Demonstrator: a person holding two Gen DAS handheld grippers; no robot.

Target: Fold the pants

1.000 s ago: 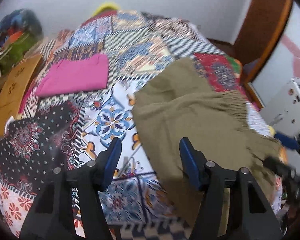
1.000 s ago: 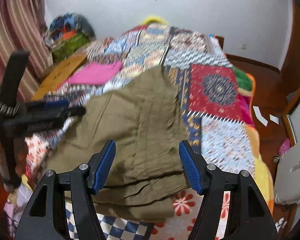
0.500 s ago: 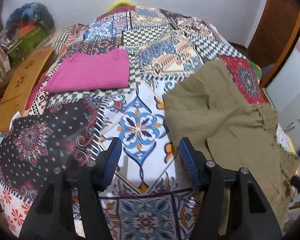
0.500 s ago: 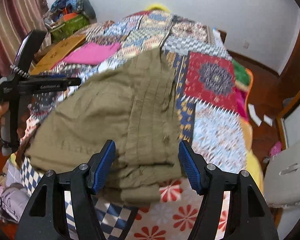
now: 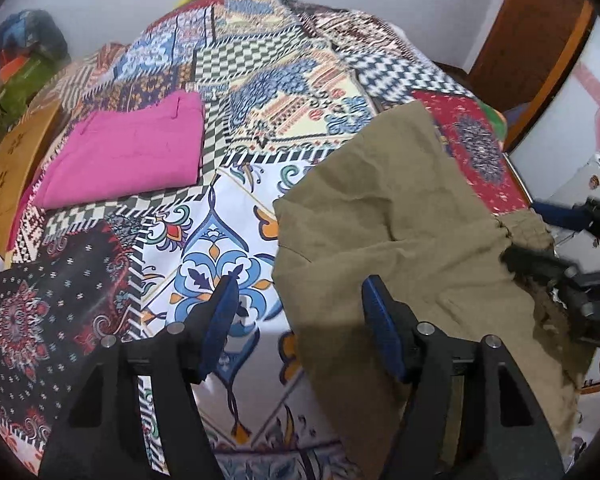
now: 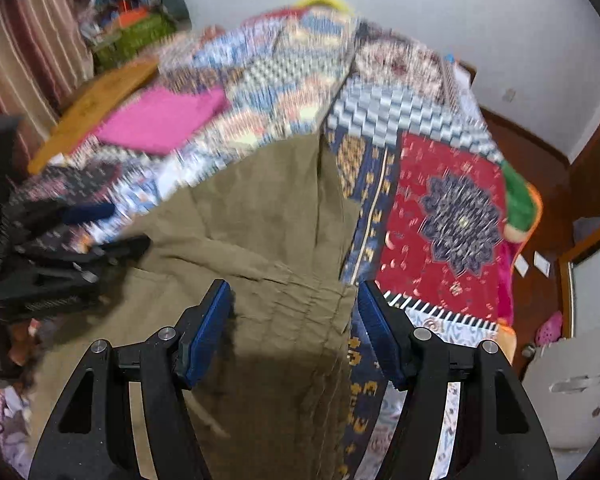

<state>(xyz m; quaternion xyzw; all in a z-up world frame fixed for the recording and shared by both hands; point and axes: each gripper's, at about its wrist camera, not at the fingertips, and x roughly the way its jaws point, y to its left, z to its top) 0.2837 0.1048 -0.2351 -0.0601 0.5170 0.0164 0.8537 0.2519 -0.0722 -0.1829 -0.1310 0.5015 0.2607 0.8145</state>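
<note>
A: Where are the olive pants [image 5: 400, 216] seen?

B: They are spread on the patchwork bedspread [image 5: 260, 80] of the bed, toward its near right side in the left wrist view. One pant end is pointed toward the far end of the bed, and the gathered waistband is seen at the near right edge.

A: How is the left gripper [image 5: 296, 328] held?

B: Its blue-padded fingers [image 5: 220, 320] are spread wide, with nothing between them. It is held above the left border of the pants, one finger over the bedspread and the other over the olive cloth.

A: And the right gripper [image 6: 294, 334]?

B: Its fingers [image 6: 208, 328] are likewise spread wide and nothing is gripped. They are held over the right border of the pants; whether the cloth is touched cannot be told, since that view is blurred.

A: What else is seen on the bed?

B: A folded pink garment [image 5: 128, 152] is laid well apart from the pants, toward the far left. A wooden board [image 5: 8, 176] is seen at the bed's left edge.
</note>
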